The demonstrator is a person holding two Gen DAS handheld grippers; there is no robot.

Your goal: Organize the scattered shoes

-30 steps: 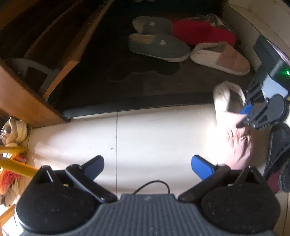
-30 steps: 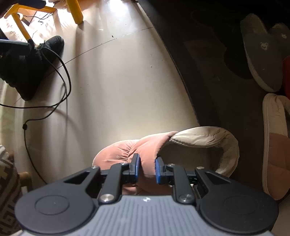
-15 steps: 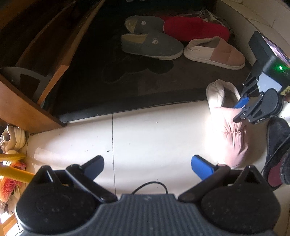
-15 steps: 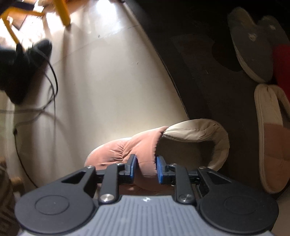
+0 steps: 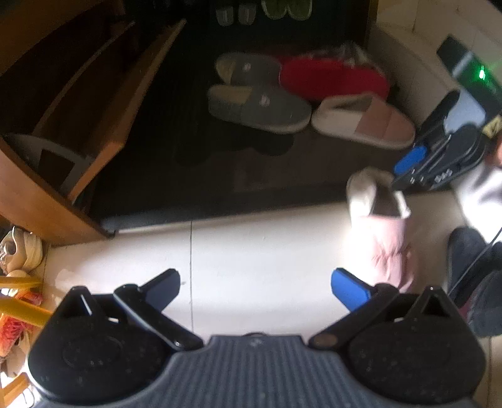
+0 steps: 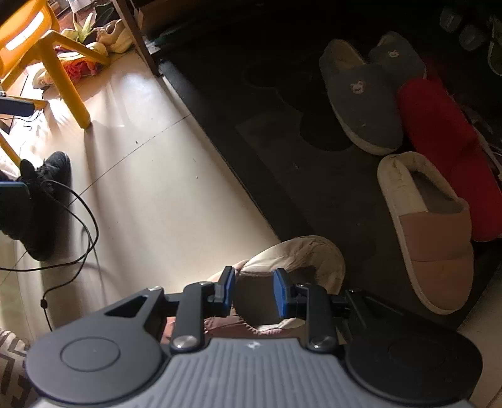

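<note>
A pink and cream slipper (image 5: 382,232) lies on the pale floor with its heel at the dark mat's (image 5: 194,175) edge. My right gripper (image 6: 254,292) hovers just above it, jaws a little apart. The slipper's cream collar (image 6: 301,251) and insole show through the gap, and the pads press on nothing. In the left wrist view the right gripper (image 5: 417,157) hangs over the slipper's heel. Its mate (image 6: 429,238) sits on the mat beside a red slipper (image 6: 439,138) and two grey slippers (image 6: 360,94). My left gripper (image 5: 255,285) is open over bare floor.
A wooden shoe rack (image 5: 62,175) stands at the left of the mat. A yellow chair (image 6: 59,72) and loose shoes (image 6: 103,37) are beyond it. A black shoe (image 6: 40,201) and a thin cable (image 6: 78,226) lie on the floor. More footwear (image 5: 282,9) lines the mat's far end.
My right gripper has let go of the pink slipper's upper, widened its jaws and risen above it. The slipper stays on the floor. The left gripper lifted slightly, still open.
</note>
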